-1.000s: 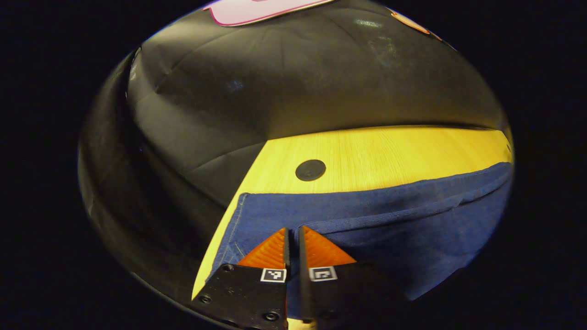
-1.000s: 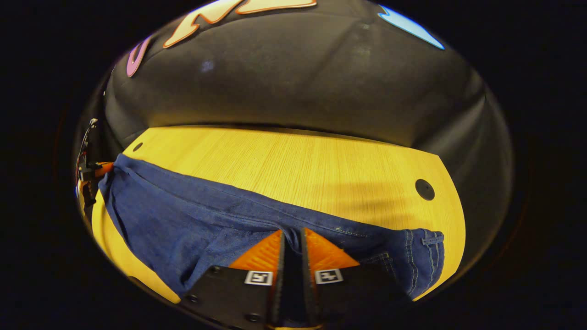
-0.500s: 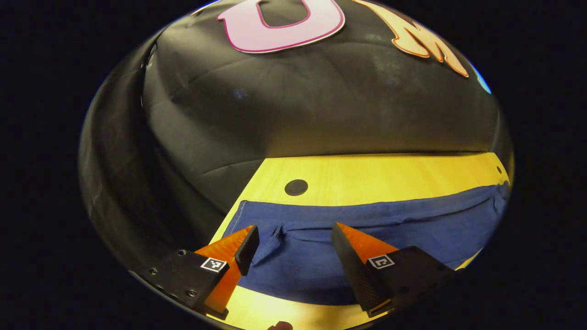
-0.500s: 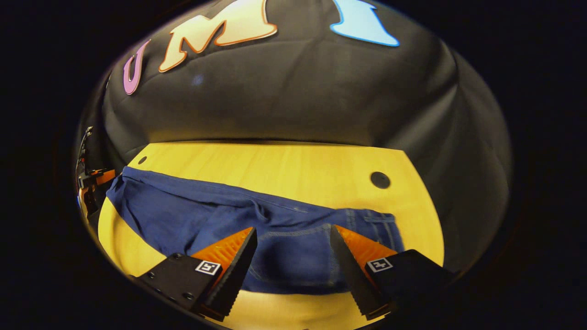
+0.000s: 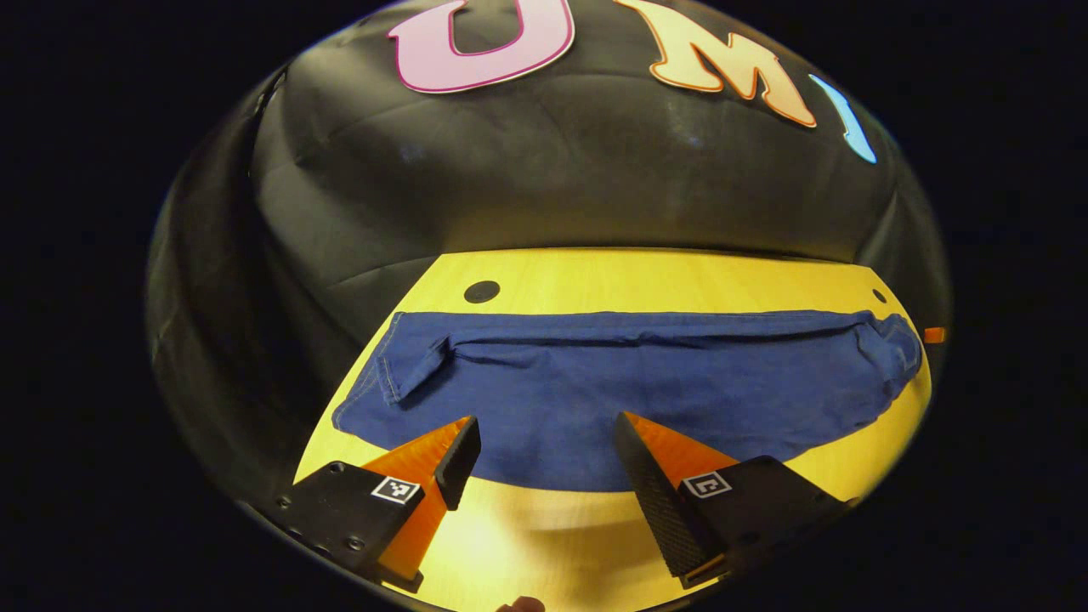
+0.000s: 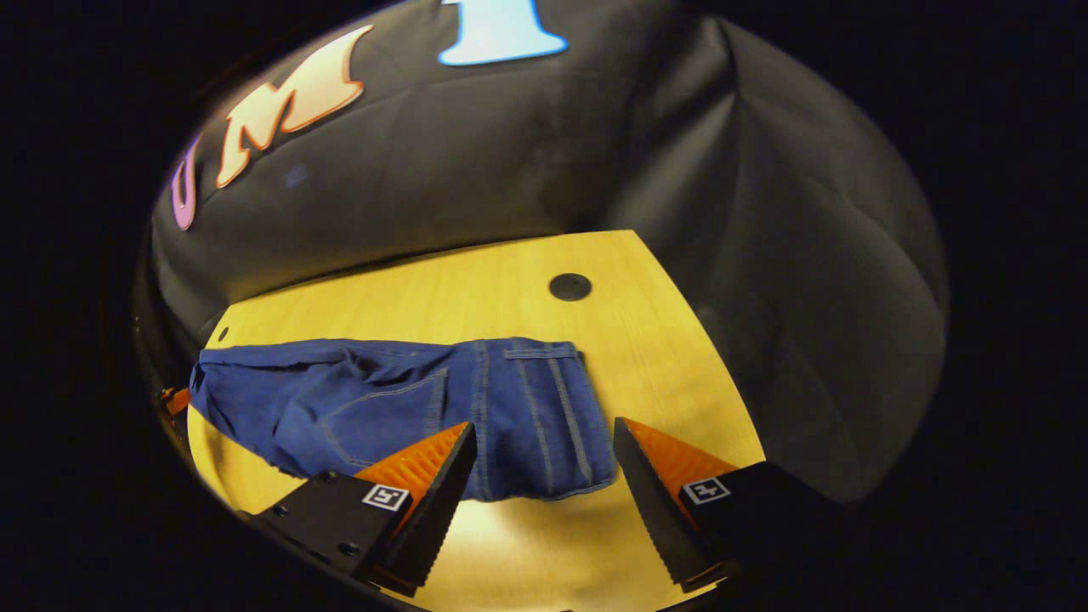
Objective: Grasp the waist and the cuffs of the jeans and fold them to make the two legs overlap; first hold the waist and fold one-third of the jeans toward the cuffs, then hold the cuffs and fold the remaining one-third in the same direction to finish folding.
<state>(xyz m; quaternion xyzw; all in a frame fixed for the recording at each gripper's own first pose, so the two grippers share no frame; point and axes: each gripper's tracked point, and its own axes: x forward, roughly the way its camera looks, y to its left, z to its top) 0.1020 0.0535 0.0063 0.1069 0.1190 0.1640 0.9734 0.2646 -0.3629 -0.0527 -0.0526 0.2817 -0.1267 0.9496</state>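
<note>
Here the jeans [image 5: 629, 387] lay flat on the yellow wooden worktop [image 5: 646, 276], stretched as a long blue strip across the middle of the left gripper view. One cuff [image 5: 416, 370] sat at the left end of that strip, with its corner turned back a little. The far end reached the right edge of the frame, near a small bit of the other gripper [image 5: 934, 335]. The left gripper [image 5: 544, 442] was at the bottom of its view, with its jaws spread wide and nothing between them; they were over the near edge of the jeans and the bare wood, not pinching the cloth. In the right gripper view the waist [image 6: 544, 408] of the jeans lay in the middle, with its belt loops and seams showing, and the legs ran off to the left of the frame. The right gripper [image 6: 540, 450] was at the bottom, its jaws also spread wide and holding nothing, one on each side of the waist end. A round black cap [image 6: 569, 286] sat in the worktop above the waist, well apart from the jeans. Another round black cap [image 5: 481, 291] showed at the upper left of the worktop in the left gripper view, near the cuff.
</note>
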